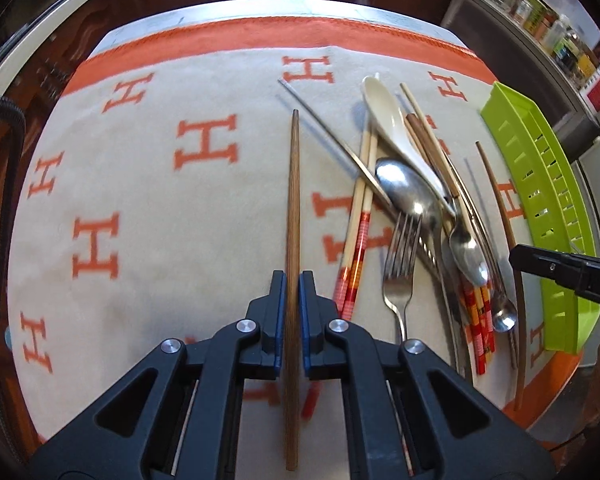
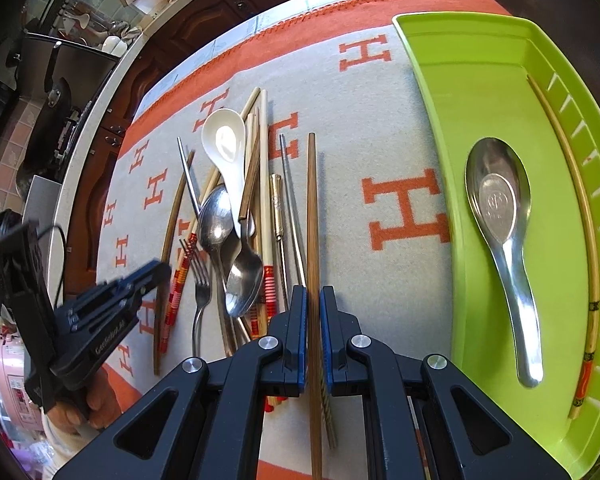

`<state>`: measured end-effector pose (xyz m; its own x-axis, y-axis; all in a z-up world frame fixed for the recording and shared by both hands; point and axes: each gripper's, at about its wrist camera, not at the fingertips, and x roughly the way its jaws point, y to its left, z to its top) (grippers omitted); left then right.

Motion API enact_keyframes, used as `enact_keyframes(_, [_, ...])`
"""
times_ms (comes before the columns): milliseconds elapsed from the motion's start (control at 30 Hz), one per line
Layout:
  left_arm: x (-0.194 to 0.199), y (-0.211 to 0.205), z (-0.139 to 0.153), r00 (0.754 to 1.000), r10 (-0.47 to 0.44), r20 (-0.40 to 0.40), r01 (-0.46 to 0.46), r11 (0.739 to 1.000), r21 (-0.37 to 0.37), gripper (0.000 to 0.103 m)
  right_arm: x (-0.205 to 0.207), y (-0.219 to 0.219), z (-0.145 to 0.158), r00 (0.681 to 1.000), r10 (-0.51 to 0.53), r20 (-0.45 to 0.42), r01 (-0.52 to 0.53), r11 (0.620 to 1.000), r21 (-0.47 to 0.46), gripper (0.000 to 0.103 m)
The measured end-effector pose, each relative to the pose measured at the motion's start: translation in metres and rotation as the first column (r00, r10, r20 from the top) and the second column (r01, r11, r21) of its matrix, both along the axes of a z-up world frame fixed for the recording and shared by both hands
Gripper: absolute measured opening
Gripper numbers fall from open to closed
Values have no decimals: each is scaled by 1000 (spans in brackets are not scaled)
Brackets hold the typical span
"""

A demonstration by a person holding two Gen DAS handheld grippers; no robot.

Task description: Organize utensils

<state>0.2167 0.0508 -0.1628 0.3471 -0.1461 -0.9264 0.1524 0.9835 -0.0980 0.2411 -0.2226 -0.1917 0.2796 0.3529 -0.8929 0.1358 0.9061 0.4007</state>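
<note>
My left gripper point(image 1: 293, 280) is shut on a brown wooden chopstick point(image 1: 293, 184), which runs straight ahead between the blue pads and lies over the cloth. To its right lies a heap of utensils: a white ceramic spoon point(image 1: 392, 128), a steel spoon point(image 1: 404, 188), a fork point(image 1: 400, 256) and red-ended bamboo chopsticks point(image 1: 358, 240). My right gripper point(image 2: 313, 294) is shut on a second brown chopstick point(image 2: 312, 208), between the heap and the green tray point(image 2: 460, 80). In the tray lie a steel spoon point(image 2: 500, 216) and one pale chopstick point(image 2: 572, 208).
A beige cloth with orange H letters point(image 1: 148, 184) and an orange border covers the table. The green tray point(image 1: 512, 128) stands along the right side. A hand point(image 2: 96, 404) holds the left gripper point(image 2: 160, 270). Dark cabinets and a cluttered counter stand beyond the far edge.
</note>
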Motion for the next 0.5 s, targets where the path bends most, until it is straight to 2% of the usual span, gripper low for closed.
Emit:
enact_keyframes(133, [-23, 11, 12, 999, 47, 19, -47, 998, -31, 4, -13, -1, 8, 1000, 6, 16, -7, 1000, 10, 6])
enact_keyframes(233, [-40, 8, 27, 998, 40, 43, -38, 998, -57, 4, -23, -2, 15, 1000, 7, 30, -8, 1000, 21, 6])
enact_keyframes(500, [-77, -46, 76, 988, -83, 133, 96, 990, -99, 4, -58, -17, 49, 995, -9, 104, 5, 999, 37, 6])
